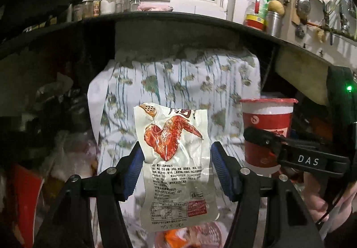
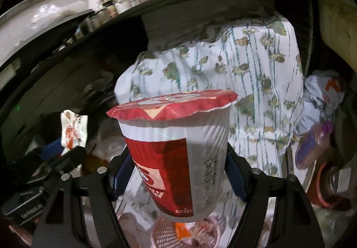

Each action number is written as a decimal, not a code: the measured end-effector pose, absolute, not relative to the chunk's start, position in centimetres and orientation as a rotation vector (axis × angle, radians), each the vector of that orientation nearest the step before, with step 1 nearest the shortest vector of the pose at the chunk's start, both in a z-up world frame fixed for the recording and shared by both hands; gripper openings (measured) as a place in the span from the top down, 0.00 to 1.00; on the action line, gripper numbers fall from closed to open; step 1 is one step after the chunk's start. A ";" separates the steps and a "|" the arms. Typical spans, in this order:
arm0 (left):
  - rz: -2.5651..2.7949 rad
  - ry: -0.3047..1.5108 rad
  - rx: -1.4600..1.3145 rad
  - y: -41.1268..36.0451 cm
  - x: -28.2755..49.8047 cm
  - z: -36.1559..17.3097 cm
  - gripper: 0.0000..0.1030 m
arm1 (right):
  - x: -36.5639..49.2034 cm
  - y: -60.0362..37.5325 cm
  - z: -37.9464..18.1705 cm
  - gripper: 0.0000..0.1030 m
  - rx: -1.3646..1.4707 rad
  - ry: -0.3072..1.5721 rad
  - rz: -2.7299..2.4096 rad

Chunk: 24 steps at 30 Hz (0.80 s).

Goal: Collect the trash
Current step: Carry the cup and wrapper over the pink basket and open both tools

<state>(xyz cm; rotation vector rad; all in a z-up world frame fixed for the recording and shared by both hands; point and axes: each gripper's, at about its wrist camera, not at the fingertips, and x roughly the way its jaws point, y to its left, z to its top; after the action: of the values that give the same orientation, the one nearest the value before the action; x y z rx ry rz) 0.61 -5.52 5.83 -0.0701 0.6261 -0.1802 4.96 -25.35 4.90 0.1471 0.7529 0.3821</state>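
Both pairs of jaws are gripping trash. Between the blue pads of the left gripper (image 1: 176, 169), a crinkled snack wrapper (image 1: 176, 158) printed with a red chicken wing is standing upright; the left pad is pressing on its edge, the right pad is sitting right at its other edge, and whether that pad is touching is hard to tell. About half of the wrapper is rising above the fingertips, and its lower half, covered in small print, is hanging down between the black fingers.

Across the way, the right gripper (image 2: 178, 169) is clamping a red and white instant-noodle cup (image 2: 178, 154) by its lower body, one pad on each side. That cup is leaning slightly to the left, its crimped red foil lid (image 2: 171, 103) sitting on top, well above the pads, and its base is reaching down past them.

Each wrist view is also catching the other tool: the cup (image 1: 266, 129) is showing to the right of the wrapper, and the wrapper (image 2: 72, 132) is appearing small at the left of the cup.

Behind both items, a white patterned cloth (image 1: 178, 82) is hanging below a dark counter edge (image 1: 178, 17) lined with bottles and jars (image 1: 107, 0). Directly beneath the cup, a pink perforated basket (image 2: 178, 234) is sitting with scraps inside.
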 end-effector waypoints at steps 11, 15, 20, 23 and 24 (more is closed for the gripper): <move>-0.244 0.962 -0.204 -4.6 -2.6 -5.0 0.38 | -1.7 -24.7 -2.5 0.28 0.199 0.957 0.404; -0.243 1.091 -0.244 -4.9 -1.2 -9.5 0.38 | -1.2 -25.0 -8.0 0.29 0.243 1.124 0.366; -0.266 1.219 -0.278 -5.4 -0.9 -13.7 0.38 | -0.5 -25.3 -12.9 0.29 0.224 1.259 0.329; -0.262 1.249 -0.283 -5.4 -1.1 -15.0 0.38 | -0.4 -25.5 -14.3 0.29 0.241 1.303 0.328; -0.263 1.253 -0.289 -5.3 -1.2 -15.3 0.38 | -0.3 -25.6 -14.7 0.29 0.255 1.313 0.329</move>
<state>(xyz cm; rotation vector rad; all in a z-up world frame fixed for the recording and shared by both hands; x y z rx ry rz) -1.16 -5.33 -15.31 -0.2893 1.2529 -0.2633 -0.29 -25.62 -14.70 0.2548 1.3130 0.3290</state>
